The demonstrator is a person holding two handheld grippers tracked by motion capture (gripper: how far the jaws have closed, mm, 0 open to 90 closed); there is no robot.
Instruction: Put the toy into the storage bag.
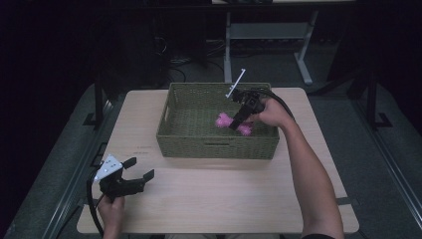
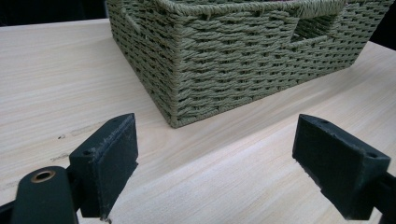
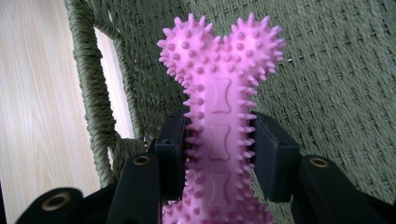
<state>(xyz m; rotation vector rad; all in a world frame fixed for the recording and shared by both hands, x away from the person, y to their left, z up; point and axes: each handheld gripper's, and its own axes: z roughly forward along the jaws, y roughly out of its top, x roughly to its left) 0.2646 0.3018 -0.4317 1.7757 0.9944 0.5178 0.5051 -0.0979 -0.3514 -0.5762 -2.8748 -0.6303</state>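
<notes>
Pink spiky bone toy sits clamped in the right claw inside the green woven basket; left claw rests open near-left on the table.

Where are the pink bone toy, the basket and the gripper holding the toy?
Toy (image 3: 219, 100), right gripper view: on its spiky shaft, below the two knobs.
Basket (image 1: 217, 144), high view: on its near wall.
Right gripper (image 1: 238, 121), high view: between its fingertips, down inside the basket.
</notes>
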